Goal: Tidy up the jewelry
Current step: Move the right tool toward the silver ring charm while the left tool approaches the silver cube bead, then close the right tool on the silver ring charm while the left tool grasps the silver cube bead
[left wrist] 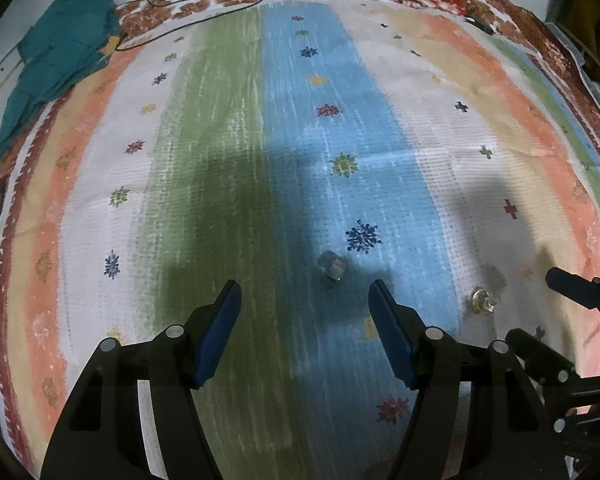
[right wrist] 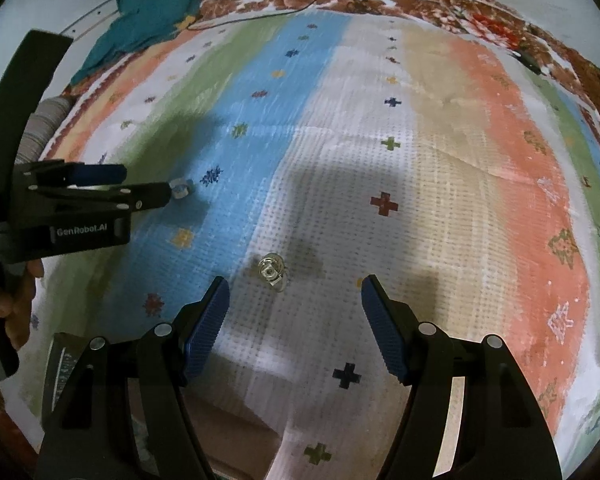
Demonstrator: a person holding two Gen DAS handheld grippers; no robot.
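Both hand-held grippers empty, jaws apart, over a striped cloth. Left hand-held gripper [left wrist: 305, 300] lined up on an earring [left wrist: 331, 266] on the blue stripe, just ahead of its fingertips. Right hand-held gripper [right wrist: 295, 296] faces the second earring [right wrist: 272, 271] on the white stripe. Step looks like approach before pickup. Next: lower, centre the jaws around each small piece, pinch gently.
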